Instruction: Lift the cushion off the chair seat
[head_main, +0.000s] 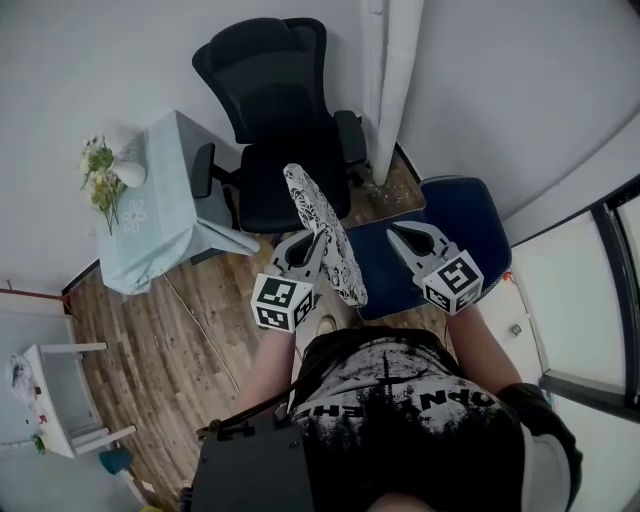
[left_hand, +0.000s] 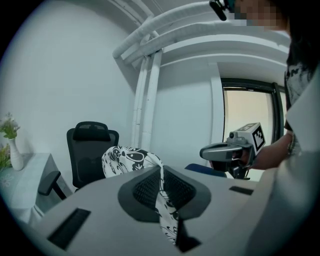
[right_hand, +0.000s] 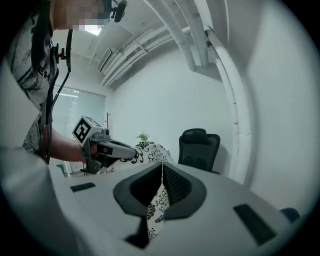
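The cushion (head_main: 320, 225), white with a black floral print, stands up on edge in the air between the black office chair and the blue seat (head_main: 462, 215). My left gripper (head_main: 316, 240) is shut on its near edge. In the left gripper view the fabric (left_hand: 127, 157) runs out from between the closed jaws (left_hand: 161, 167). My right gripper (head_main: 392, 230) hovers over the blue seat with its jaws shut. A strip of seat shows between it and the cushion. In the right gripper view the print (right_hand: 150, 149) shows ahead, behind the closed tips (right_hand: 162, 165).
A black office chair (head_main: 270, 110) stands straight ahead. Left of it is a small table under a pale cloth (head_main: 160, 200) with a vase of flowers (head_main: 105, 175). White pipes (head_main: 390, 80) run up the corner. A white stool (head_main: 55, 400) stands at the far left, and glazing (head_main: 600, 300) lines the right.
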